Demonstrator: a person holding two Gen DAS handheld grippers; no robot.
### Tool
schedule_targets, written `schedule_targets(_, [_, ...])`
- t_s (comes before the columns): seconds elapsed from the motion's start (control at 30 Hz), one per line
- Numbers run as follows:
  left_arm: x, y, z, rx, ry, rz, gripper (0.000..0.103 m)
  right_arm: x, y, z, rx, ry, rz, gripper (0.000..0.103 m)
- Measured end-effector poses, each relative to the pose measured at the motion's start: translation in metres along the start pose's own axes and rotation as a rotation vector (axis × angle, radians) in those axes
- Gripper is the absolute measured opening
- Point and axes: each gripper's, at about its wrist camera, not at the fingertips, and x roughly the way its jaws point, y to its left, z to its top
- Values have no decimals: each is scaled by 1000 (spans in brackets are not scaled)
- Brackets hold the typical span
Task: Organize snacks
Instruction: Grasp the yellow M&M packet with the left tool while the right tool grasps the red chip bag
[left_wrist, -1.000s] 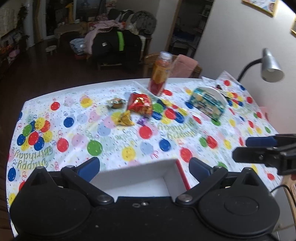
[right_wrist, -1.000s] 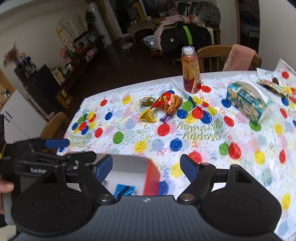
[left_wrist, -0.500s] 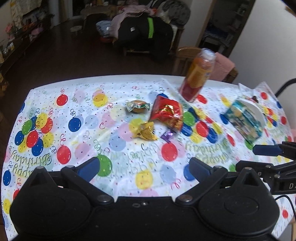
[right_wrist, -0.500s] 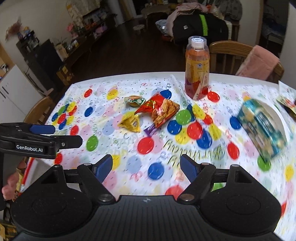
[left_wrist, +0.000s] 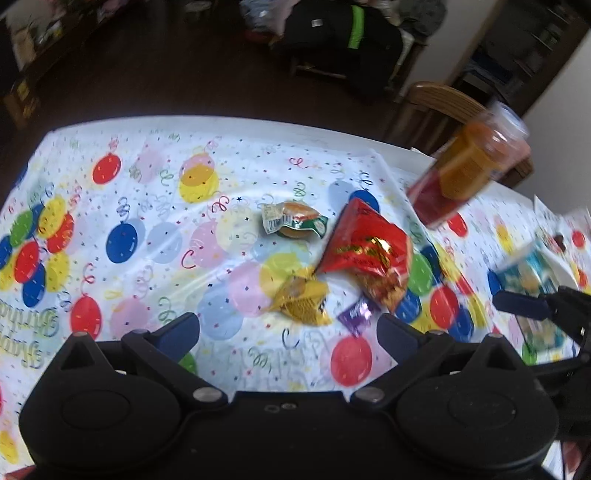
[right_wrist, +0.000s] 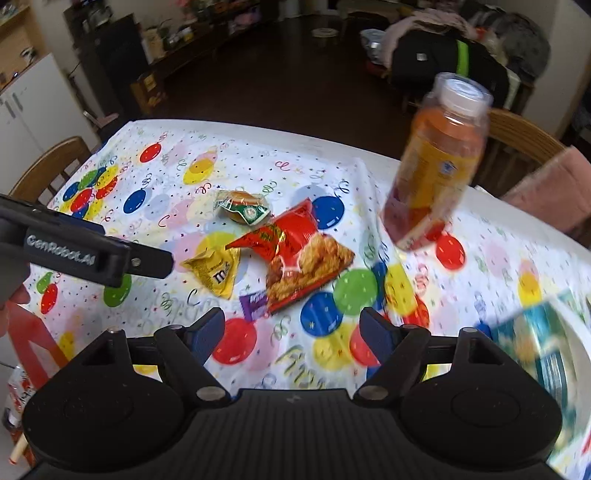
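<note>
The left gripper (left_wrist: 288, 332) hangs over the near part of the table with its two blue-tipped fingers spread wide and nothing between them. The right gripper (right_wrist: 291, 330) is the same: fingers apart, empty, held above the tablecloth (right_wrist: 177, 206). In the right wrist view the left gripper shows from the side at the left edge, its arm reaching in over the cloth; in the left wrist view the right gripper's blue tip pokes in at the far right.

Just past both sets of fingers lies the small heap of snacks, on the balloon-print cloth. Nearest is a purple sweet wrapper (right_wrist: 254, 303), touching the lower corner of a red crisp bag (right_wrist: 295, 254). Beside that on the left sits a yellow sweet packet (right_wrist: 218, 271), its edge meeting the red bag. A little farther back is a burger-shaped sweet in a green and clear wrapper (right_wrist: 242, 210), close to the others but apart.

Beyond and to the right stands an orange drink bottle (right_wrist: 436, 166), blurred. At the right edge is a blue-green tissue box (right_wrist: 535, 339), also blurred. Wooden chairs (right_wrist: 51, 162) stand around the table.
</note>
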Motion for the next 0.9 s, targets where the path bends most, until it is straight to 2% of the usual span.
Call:
schedule_targets(0.27, [43, 12, 14, -166, 63, -8, 100, 51, -6, 26, -97, 26, -19, 80])
schedule_targets(0.47, [66, 16, 21, -213, 110, -29, 97, 81, -6, 37, -167, 36, -21, 80])
schedule_targets(0.57, [77, 15, 23, -212, 137, -32, 90, 90, -4, 39, -186, 34, -1, 80])
schedule_targets(0.7, [86, 14, 22, -212, 157, -44, 73, 99, 0, 38, -220, 24, -1, 80])
schedule_targets(0.83, [88, 11, 21, -194, 147, -43, 67, 101, 0, 36, -228, 2, 7, 80])
schedule_targets(0.9, [87, 10, 22, -185, 143, -35, 58, 100, 0, 35, -228, -2, 13, 80])
